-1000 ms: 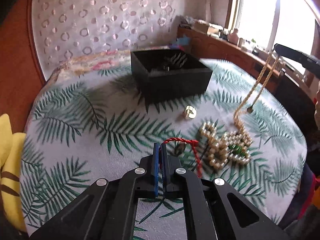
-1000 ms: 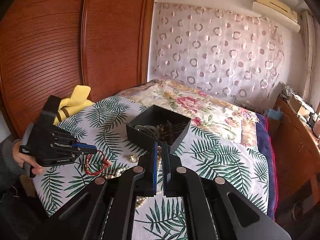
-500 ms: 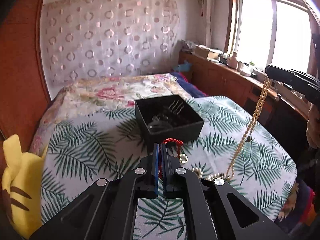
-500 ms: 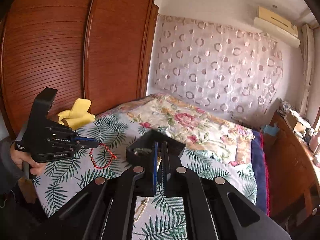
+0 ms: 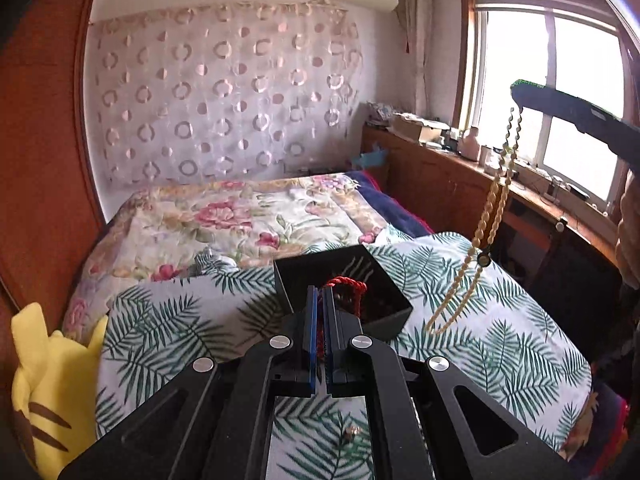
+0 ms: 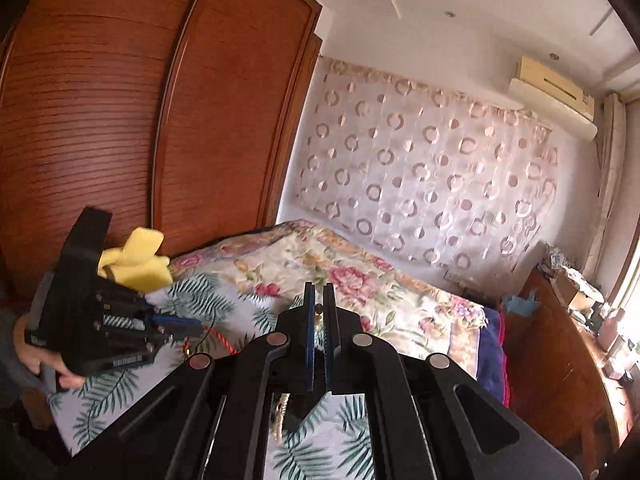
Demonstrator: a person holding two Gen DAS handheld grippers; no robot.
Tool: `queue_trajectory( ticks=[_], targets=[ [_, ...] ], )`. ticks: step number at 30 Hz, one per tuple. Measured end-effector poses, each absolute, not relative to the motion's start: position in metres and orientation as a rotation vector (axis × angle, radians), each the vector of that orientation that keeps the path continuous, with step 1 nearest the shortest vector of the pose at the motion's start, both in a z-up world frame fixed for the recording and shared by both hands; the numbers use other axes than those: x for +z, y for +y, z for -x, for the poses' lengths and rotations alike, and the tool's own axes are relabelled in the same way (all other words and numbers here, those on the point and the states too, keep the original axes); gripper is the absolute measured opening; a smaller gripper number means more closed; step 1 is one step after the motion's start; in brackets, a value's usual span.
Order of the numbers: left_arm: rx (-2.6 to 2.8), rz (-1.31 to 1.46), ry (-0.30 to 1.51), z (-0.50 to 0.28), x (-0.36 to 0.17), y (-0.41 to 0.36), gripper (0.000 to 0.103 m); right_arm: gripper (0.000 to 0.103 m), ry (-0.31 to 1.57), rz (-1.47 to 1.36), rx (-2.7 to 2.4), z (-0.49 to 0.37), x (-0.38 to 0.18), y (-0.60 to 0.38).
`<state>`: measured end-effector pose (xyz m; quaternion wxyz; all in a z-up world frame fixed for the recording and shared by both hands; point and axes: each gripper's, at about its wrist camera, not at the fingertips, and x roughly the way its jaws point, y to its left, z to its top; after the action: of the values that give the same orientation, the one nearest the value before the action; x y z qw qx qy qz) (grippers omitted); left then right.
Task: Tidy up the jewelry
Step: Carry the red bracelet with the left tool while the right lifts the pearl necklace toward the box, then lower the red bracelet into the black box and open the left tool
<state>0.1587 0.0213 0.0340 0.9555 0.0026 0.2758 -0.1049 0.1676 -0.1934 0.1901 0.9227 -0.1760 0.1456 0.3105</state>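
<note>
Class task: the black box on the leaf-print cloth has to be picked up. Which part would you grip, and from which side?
Grip the black box by one thin upright wall, coming from above with one finger inside and one outside. Its top is open, and the near-right wall looks free. The whole box looks too wide to straddle.

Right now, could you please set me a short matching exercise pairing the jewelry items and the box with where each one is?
Things:
1. red cord bracelet
2. long cream bead necklace
3. black square box
4. small gold ring

Places:
A. resting on the fern-print cloth, open side up
B. dangling from the right gripper
C. lying loose on the cloth
D. pinched in the left gripper

Pairs: 1-D, 2-B, 3-A, 4-C
</note>
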Motion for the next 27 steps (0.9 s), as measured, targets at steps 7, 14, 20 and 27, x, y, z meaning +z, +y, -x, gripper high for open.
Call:
queue_trajectory(
  ticks=[7, 14, 20, 27],
  targets=[
    [-0.197, -0.017, 0.57, -0.182, 0.034, 0.018, 0.002, 0.004, 0.3, 0.361, 0.611, -0.198, 0.201, -0.176],
    [-0.198, -0.003, 0.592, -0.201, 0.026, 0.017, 0.002, 0.005, 0.378, 0.375, 0.601, -0.225, 0.174, -0.165],
    [-0.196, -0.003, 0.608, -0.214, 0.018, 0.015, 0.002, 0.005, 0.512, 0.33, 0.618, -0.246, 0.122, -0.166],
    [-0.191, -0.017, 0.626, -0.23, 0.012, 0.008, 0.002, 0.005, 0.646, 0.219, 0.656, -0.264, 0.068, -0.166]
  ],
)
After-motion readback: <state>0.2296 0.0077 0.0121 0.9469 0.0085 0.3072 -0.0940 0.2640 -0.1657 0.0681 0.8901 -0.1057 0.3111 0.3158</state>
